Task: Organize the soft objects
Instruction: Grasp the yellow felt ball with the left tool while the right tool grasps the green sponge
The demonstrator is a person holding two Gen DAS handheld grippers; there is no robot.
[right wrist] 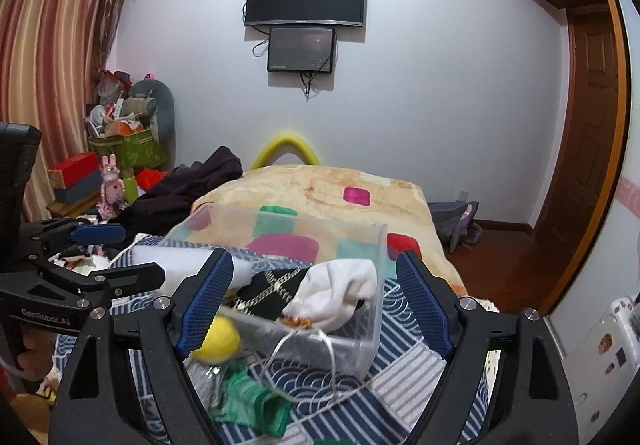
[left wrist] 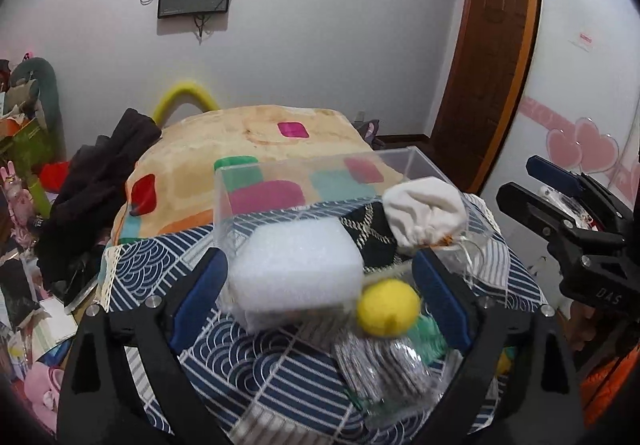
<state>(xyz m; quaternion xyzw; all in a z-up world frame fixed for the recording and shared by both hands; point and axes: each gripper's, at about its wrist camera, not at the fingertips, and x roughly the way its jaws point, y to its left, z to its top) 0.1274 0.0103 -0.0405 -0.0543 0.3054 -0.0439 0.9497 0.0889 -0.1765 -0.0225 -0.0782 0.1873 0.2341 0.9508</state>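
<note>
A clear plastic box (left wrist: 224,205) (right wrist: 376,245) stands on a blue patterned cloth (left wrist: 248,373) (right wrist: 404,369). A white foam block (left wrist: 296,269) (right wrist: 168,257) rests over its near left corner. A white drawstring pouch (left wrist: 424,217) (right wrist: 340,293) hangs over its rim. A black patterned cloth (right wrist: 268,293) lies inside. A yellow ball (left wrist: 388,307) (right wrist: 218,341), a green cloth (right wrist: 252,401) and a grey striped cloth (left wrist: 380,369) lie in front. My left gripper (left wrist: 320,301) is open around the foam block and ball. My right gripper (right wrist: 316,301) is open around the pouch.
A bed with a beige blanket (right wrist: 320,189) lies behind the box. Dark clothes (left wrist: 100,181) pile at the left. A cluttered shelf with toys (right wrist: 120,149) stands at the far left. A wooden door (right wrist: 588,149) is at the right.
</note>
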